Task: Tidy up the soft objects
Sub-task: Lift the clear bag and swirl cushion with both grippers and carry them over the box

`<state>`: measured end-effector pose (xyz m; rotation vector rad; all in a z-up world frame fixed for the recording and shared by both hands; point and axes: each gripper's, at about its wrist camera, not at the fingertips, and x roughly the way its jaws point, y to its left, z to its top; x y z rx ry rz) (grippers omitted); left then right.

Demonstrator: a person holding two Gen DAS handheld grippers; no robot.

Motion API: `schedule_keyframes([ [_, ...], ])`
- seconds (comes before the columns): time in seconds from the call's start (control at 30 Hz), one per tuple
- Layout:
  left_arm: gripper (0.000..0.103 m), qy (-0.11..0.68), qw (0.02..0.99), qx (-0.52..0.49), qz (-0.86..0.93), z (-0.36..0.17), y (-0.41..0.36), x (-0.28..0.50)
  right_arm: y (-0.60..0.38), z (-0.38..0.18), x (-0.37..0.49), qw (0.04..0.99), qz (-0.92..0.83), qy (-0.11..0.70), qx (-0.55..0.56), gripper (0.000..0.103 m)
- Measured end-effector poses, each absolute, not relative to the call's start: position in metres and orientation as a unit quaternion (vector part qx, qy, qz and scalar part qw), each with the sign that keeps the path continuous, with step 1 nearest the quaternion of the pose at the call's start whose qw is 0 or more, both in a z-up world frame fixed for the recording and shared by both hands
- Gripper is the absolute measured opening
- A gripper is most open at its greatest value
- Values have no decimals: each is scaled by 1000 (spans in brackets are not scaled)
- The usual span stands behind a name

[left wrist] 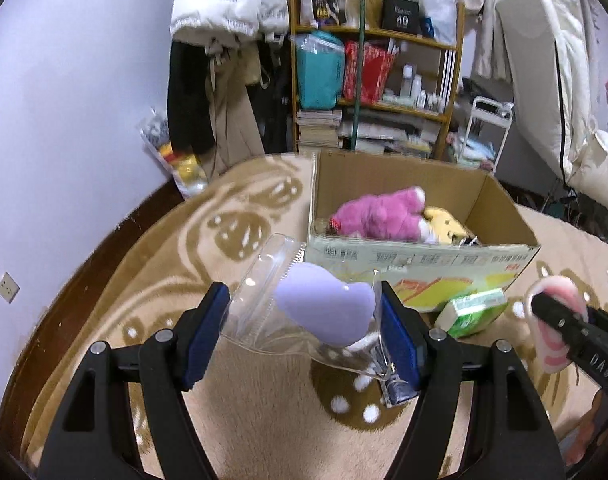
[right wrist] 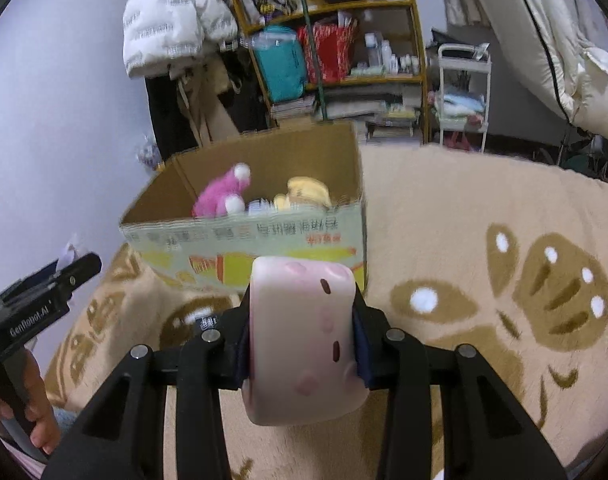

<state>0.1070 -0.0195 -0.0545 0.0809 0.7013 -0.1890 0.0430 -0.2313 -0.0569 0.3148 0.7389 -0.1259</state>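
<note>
Grippers both loaded. Left gripper (left wrist: 304, 324) clamps a clear pouch (left wrist: 271, 300) holding a purple heart-shaped puff (left wrist: 328, 304), lifted off the carpet (left wrist: 263, 420), probably for a drop. Right gripper (right wrist: 299, 336) squeezes a pale pink squishy block (right wrist: 299, 340) by its sides, upright. Ahead of both, near but apart, stands the open cardboard box (right wrist: 263, 240), with a pink plush (right wrist: 219, 196) and yellow plush (right wrist: 308, 192) inside. Green tissue pack (left wrist: 474, 310) lies beside the box.

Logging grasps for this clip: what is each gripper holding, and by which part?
Left gripper clamps the clear plastic package with the lavender sponge, by its sides. Right gripper squeezes the pink squishy toy across its middle.
</note>
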Motion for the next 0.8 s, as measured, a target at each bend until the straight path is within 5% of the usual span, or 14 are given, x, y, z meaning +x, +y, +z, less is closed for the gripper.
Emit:
schedule_keyframes([
  [0.8, 73, 219, 973, 32, -71, -18, -29, 111, -218, -1, 62, 966, -64, 239, 79, 43],
])
